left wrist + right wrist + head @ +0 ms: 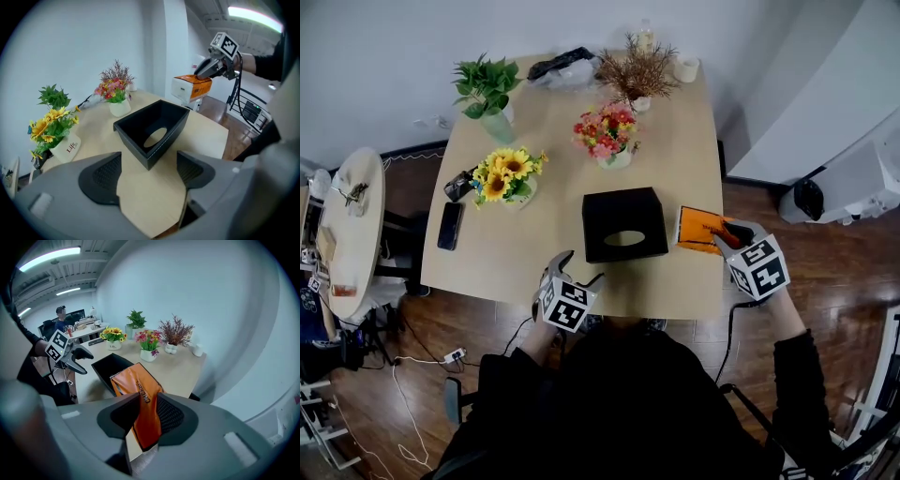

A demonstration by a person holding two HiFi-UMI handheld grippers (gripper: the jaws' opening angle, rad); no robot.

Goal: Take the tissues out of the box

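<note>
Spreading out beneath both tools, the pale table (553, 141) carries the black box (140, 124), which sits just ahead of the left tool (147, 173). The box stands open side up. It looks empty inside, and the table shows through the oval slot in its floor. The left tool is wide, its two pads well apart with only bare table between them.

The orange tissue pack (140, 385) is already outside the box, off to the box's right, pinched between the pads of the right tool (146, 416). That tool is narrowed right down onto the wrapper near one end, and the rest of the pack reaches forward past its tips. From the left gripper view the pack seems lifted clear of the table, near the table's edge.

The pack looks light and soft, a thin glossy film over loose tissue, so it should squash and crease under the pads. The film may also slip if the pack swings. A hold further in toward the middle, across the narrow thickness, would likely carry it more steadily than a hold at the end.

To the left tool's left stands a white sunflower pot (68, 147) printed with "Life". Dark letters run along the pack's orange face beside the right tool's pad. They seem to begin "CHEE", and the rest is too bent to read.
</note>
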